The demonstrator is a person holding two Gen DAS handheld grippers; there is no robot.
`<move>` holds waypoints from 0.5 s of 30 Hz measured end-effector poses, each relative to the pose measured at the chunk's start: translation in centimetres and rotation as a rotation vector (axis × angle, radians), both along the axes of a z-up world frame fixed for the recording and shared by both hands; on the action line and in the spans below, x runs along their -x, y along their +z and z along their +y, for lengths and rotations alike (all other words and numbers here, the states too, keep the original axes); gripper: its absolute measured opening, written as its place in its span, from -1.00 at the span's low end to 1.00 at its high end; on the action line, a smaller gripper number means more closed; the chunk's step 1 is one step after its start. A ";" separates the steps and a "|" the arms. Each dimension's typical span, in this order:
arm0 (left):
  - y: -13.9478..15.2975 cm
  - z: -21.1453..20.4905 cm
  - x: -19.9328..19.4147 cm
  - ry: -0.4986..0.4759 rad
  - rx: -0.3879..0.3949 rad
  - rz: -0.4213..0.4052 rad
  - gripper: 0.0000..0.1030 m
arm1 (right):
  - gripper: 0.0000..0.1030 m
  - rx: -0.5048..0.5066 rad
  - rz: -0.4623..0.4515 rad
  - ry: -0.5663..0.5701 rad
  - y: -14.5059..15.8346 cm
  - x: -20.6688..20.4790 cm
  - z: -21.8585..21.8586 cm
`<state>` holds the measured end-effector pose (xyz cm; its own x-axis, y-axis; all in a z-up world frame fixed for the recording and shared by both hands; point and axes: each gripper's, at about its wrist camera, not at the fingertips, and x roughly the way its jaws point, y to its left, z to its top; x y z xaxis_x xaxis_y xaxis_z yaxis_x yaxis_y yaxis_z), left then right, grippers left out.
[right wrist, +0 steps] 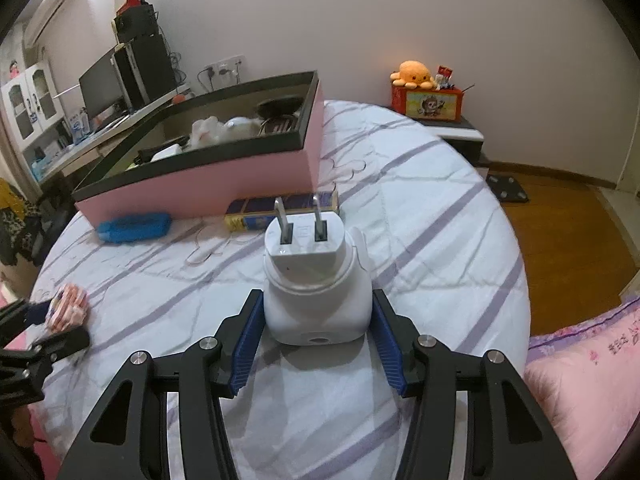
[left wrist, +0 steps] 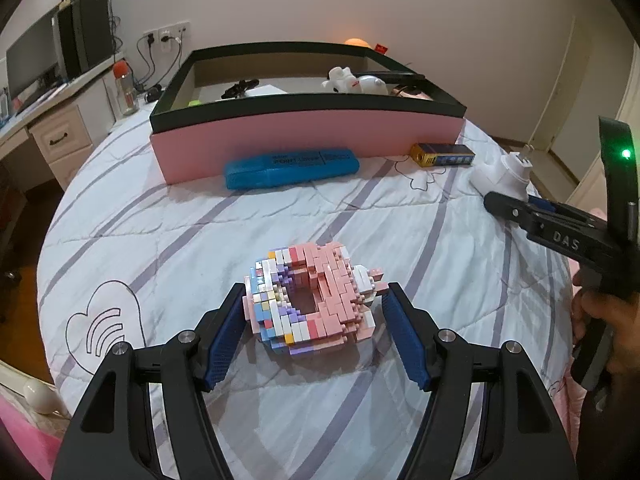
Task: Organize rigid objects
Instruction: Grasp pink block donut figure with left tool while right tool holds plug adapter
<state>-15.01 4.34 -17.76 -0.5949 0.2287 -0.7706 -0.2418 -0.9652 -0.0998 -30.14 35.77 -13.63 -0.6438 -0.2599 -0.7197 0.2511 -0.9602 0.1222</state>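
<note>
A pastel brick-built donut (left wrist: 316,300) lies on the white striped bedspread (left wrist: 160,240). My left gripper (left wrist: 315,292) straddles it, blue pads against its left and right sides. A white plug adapter (right wrist: 316,280), prongs pointing away, sits between the pads of my right gripper (right wrist: 317,296), which touch both of its sides. In the left wrist view the right gripper (left wrist: 504,204) and the adapter (left wrist: 506,170) are at the far right, held by a hand (left wrist: 600,312). Behind stands a pink box with a black rim (left wrist: 304,140).
A blue pen-shaped case (left wrist: 292,168) and a small yellow-blue pack (left wrist: 442,155) lie against the box front. Inside the box are a white plush (left wrist: 356,80) and dark items. A desk with a monitor (left wrist: 32,64) is left; a pink pillow (right wrist: 580,380) is right.
</note>
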 end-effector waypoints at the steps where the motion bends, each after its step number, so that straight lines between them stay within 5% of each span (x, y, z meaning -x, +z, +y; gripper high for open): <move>1: 0.0 0.0 0.0 -0.002 0.001 0.001 0.34 | 0.05 -0.001 -0.003 -0.005 0.0 0.2 -0.1; 15: 0.5 0.1 0.0 -0.011 -0.011 0.006 0.34 | 0.03 0.012 -0.009 0.007 0.1 0.6 -0.2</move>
